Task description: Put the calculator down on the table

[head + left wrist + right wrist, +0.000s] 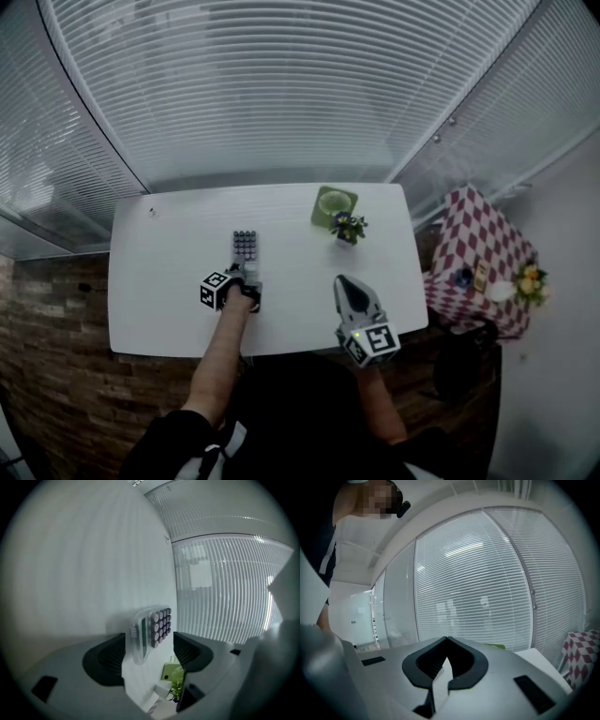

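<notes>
A small grey calculator [246, 246] with dark round keys lies flat on the white table [169, 281], left of the middle. My left gripper [246, 275] sits just behind its near end. In the left gripper view the calculator [151, 632] shows between the two dark pads, which stand wide apart and do not press on it, so my left gripper [149, 638] is open. My right gripper [343, 284] hovers over the table's front right part, apart from the calculator. Its jaws meet at the tips with nothing between them; my right gripper [447, 640] is shut.
A small potted plant [347, 227] and a green square dish [334, 204] stand at the table's back right. A side table with a red-and-white checked cloth [478, 258] is off to the right. Slatted blinds [281, 84] close off the far side.
</notes>
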The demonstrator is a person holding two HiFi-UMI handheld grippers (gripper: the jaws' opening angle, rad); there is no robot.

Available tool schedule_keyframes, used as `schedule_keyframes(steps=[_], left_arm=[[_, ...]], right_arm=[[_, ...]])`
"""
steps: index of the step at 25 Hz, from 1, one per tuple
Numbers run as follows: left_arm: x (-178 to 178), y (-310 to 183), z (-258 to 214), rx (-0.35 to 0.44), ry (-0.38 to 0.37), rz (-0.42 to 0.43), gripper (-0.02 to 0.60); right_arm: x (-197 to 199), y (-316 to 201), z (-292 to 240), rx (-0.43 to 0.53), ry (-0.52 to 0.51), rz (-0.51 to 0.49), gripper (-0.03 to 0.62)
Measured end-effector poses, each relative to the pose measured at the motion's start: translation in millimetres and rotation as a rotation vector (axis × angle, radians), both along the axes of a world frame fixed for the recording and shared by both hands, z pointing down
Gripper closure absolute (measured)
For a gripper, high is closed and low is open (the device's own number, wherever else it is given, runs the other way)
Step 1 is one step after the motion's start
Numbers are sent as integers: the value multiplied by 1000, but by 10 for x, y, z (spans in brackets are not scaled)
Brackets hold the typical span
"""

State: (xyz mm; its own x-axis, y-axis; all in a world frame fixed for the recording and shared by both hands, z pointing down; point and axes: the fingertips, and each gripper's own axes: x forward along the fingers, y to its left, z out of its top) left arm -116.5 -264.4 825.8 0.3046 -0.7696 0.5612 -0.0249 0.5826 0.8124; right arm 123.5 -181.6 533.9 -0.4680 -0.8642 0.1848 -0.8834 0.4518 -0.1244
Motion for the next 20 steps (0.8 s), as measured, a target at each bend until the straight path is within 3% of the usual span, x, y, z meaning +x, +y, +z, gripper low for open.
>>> schedule_keyframes(steps=[12,16,20], left_arm=[[-6,46,-89,82,60,-9,287],[-43,78,-212,155,103,-34,287],[-222,97,-430,265,75,-64,288]], right_arm=[[-88,-31,-33,18,13,-10,588],[-143,-29,-22,19,11,-26,588],[-223,-36,-64,24,10,-41,588]])
